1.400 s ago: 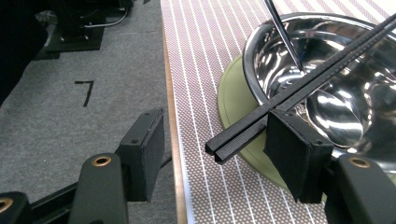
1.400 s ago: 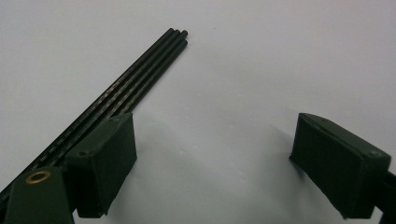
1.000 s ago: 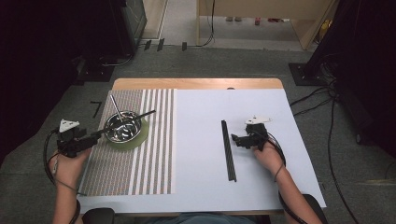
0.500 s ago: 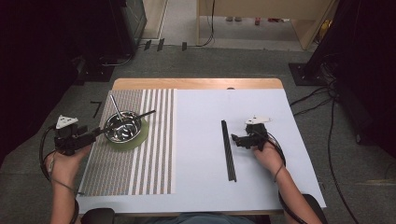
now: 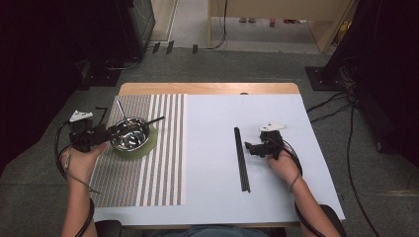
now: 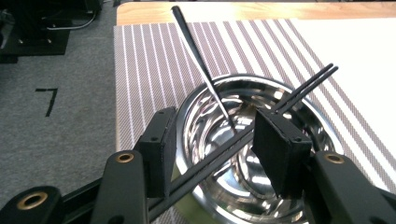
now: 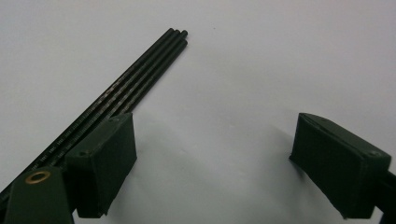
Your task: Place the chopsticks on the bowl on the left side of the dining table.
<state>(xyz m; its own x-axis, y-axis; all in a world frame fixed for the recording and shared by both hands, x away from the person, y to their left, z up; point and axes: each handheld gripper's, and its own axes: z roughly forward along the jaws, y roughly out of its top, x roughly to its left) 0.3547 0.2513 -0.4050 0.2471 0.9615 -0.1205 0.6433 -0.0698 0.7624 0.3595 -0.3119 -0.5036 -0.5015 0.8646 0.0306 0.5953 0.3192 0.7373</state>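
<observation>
left gripper view shows the left gripper (image 6: 212,154), jaws just narrowing, half-open around black chopsticks (image 6: 280,100) slanting up-right across the steel bowl (image 6: 261,196); right gripper (image 7: 212,163) wide open.

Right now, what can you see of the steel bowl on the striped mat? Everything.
The steel bowl is round, shiny metal, upright and mirror-bright inside. It sits on a pale green coaster on the striped mat, at the table's left. Two black chopsticks lie across its rim, and a slim metal utensil leans inside it. The left gripper has its jaws on either side of the chopsticks, above the bowl's near rim.
</observation>
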